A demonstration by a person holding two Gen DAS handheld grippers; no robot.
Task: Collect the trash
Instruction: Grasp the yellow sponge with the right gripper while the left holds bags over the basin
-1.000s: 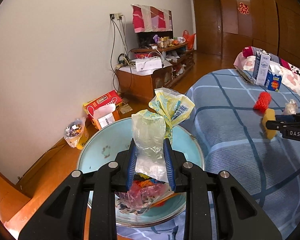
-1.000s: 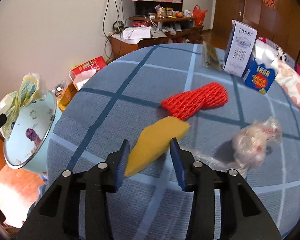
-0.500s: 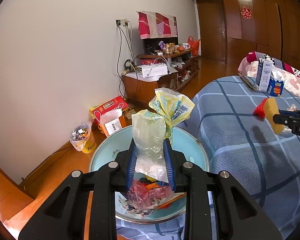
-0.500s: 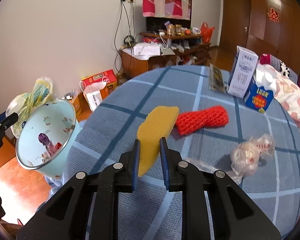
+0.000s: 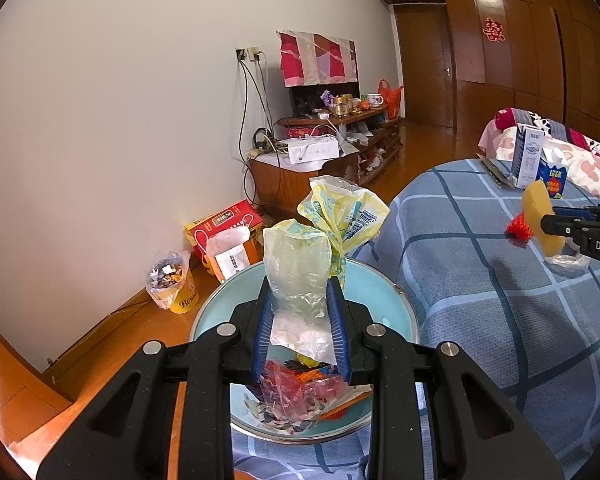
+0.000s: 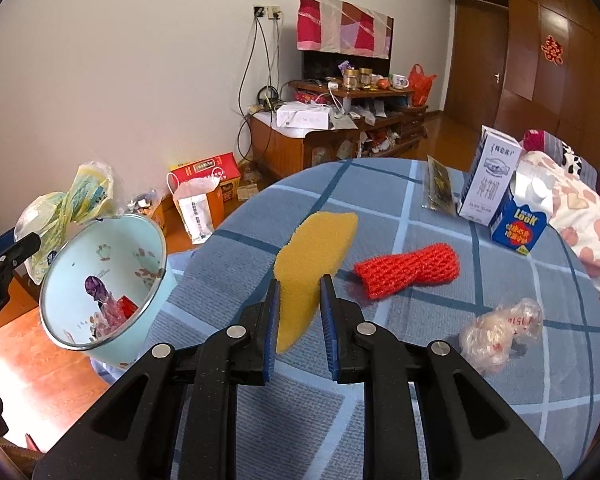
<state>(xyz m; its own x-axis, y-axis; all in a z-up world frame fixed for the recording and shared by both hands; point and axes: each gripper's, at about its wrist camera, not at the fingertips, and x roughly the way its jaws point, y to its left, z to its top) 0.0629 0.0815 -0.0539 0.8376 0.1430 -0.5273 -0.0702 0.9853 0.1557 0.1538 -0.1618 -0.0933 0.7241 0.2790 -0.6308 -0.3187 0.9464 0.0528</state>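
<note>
On the blue checked bed [image 6: 380, 392], the right claw [image 6: 299, 312] has just closed on the yellow sponge [image 6: 312, 256] and raised it clear of the cover, ready for the pale-blue bin [image 6: 100, 280]; the left claw [image 5: 300, 320] stays clamped on the bin's plastic bag [image 5: 298, 276].

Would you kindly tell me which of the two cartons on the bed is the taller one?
The white carton, upright behind the shorter blue carton marked "Look".
</note>
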